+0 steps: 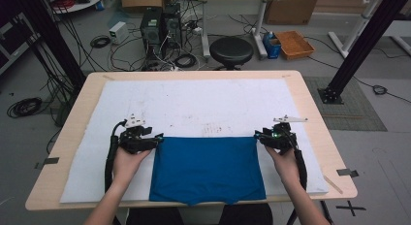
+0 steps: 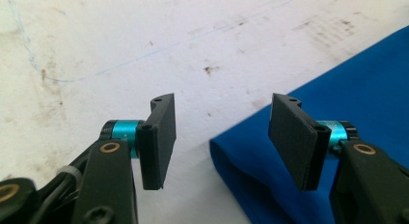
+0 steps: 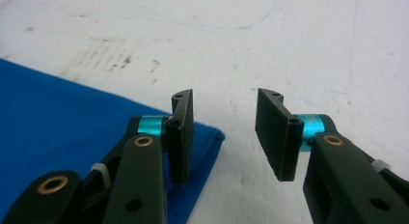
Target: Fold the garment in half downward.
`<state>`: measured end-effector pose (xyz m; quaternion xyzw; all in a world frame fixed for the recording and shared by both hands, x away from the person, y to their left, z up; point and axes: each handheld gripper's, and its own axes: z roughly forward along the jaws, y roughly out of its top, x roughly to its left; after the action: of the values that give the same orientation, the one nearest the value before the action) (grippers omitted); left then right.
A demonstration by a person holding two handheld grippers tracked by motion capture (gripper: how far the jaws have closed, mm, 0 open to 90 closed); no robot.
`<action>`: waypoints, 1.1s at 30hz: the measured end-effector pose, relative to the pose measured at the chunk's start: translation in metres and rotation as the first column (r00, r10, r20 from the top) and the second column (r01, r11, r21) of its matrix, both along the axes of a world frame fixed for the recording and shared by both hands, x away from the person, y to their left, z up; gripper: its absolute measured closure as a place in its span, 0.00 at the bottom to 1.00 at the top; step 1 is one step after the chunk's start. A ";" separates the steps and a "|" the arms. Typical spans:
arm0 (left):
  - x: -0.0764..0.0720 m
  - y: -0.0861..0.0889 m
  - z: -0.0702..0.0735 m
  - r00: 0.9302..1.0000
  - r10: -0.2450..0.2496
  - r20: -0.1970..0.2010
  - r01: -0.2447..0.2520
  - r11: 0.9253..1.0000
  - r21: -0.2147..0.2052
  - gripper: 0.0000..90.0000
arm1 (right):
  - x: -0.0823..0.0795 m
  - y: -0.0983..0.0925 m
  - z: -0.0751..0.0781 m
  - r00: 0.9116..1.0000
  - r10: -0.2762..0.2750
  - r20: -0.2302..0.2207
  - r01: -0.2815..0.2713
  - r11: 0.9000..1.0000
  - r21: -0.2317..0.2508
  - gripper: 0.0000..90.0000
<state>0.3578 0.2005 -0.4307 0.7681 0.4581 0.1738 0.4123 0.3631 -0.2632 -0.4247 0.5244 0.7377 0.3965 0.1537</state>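
The left gripper (image 1: 156,140) and right gripper (image 1: 259,136) sat with jaws apart at the far corners of the folded blue cloth (image 1: 207,168) on the worktop (image 1: 310,108), gripping nothing.

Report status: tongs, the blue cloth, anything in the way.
Left tongs open at blue cloth's far-left corner. Right tongs open at its far-right corner. Cloth flat on white mat, not gripped. Nothing in the way.

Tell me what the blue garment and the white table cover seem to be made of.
Blue garment: probably a soft knit fabric, matte, its folded edge rounded. White table cover: looks like felt or foam sheet, matte, stained with dark specks; which one is unclear.
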 end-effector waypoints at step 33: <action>0.038 -0.008 -0.010 0.998 -0.060 0.011 0.060 0.998 0.018 0.96 | 0.042 0.009 -0.011 0.998 0.056 0.018 -0.054 0.993 -0.109 0.98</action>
<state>0.3960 0.1923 -0.4402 0.7840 0.4309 0.1699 0.4132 0.4048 -0.2547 -0.4356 0.4906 0.7706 0.3655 0.1785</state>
